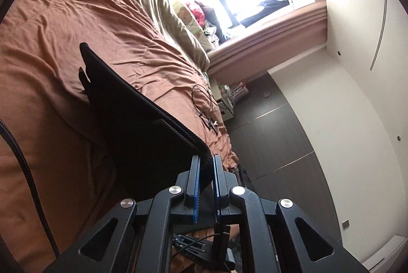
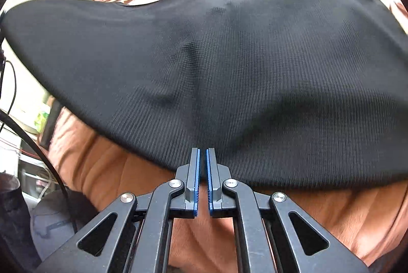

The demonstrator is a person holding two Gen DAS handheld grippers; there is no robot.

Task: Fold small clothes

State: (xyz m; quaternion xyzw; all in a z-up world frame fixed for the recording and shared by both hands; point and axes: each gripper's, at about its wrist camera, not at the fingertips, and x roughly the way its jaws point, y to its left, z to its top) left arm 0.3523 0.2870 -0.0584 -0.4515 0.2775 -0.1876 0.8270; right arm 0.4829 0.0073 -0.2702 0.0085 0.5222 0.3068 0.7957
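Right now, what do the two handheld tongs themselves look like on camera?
Both look alike. The left tongs and the right tongs have matte black angular linkage arms with triangular cut-outs, round silver pivot pins and ridged blue pads lining two narrow fingers. A black braided cable runs beside the left one.

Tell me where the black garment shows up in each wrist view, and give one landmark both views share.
Left wrist view: the black garment runs from centre-left down to the left gripper, whose jaws pinch its corner.
Right wrist view: the black garment fills the middle, its near edge between the jaws of the right gripper.
Shared landmark: the brown bedsheet beneath it.
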